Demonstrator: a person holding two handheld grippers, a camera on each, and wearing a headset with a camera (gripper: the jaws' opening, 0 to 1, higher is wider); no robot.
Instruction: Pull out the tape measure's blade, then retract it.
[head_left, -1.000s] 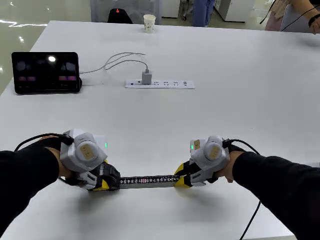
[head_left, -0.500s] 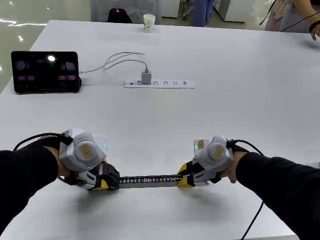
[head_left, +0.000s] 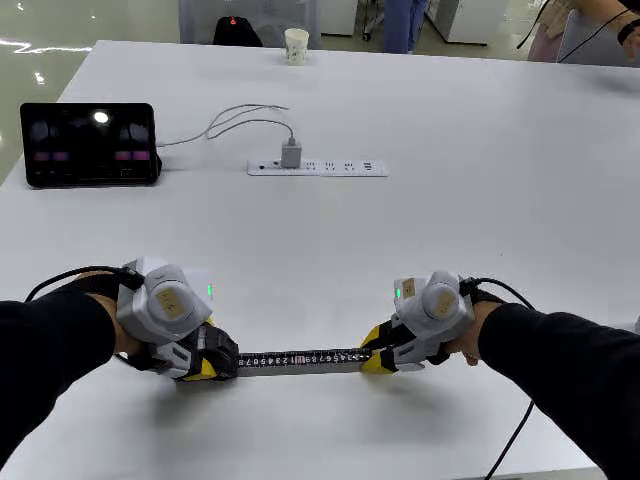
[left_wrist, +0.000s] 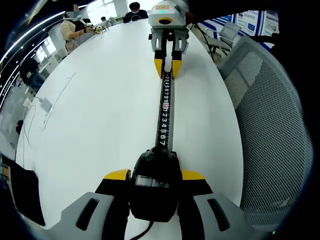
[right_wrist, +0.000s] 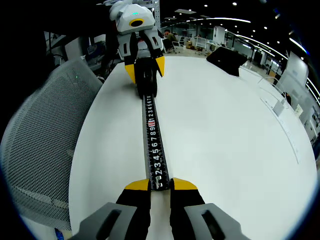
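A white table (head_left: 450, 200) in an open office takes up the head view; a white power strip (head_left: 317, 168) lies flat on it with a charger plugged in and cables trailing off to its left; a dark tablet (head_left: 90, 144) stands left of the power strip; a paper cup (head_left: 296, 45) sits beyond the power strip at the far edge; nearer the person than the power strip, close to the near edge, lies the tape measure.

The left gripper (head_left: 205, 360) is clenched around the tape measure's black case (head_left: 213, 355), its yellow-tipped jaws pressed to either side of the body; the blade (head_left: 300, 358) is drawn out flat on the table, running from the case to the right; the right gripper (head_left: 375, 358) has its jaws pinched on the blade's tip, well apart from the case.

A grey mesh chair (left_wrist: 270, 125) stands by the table's edge, on the side away from the power strip.
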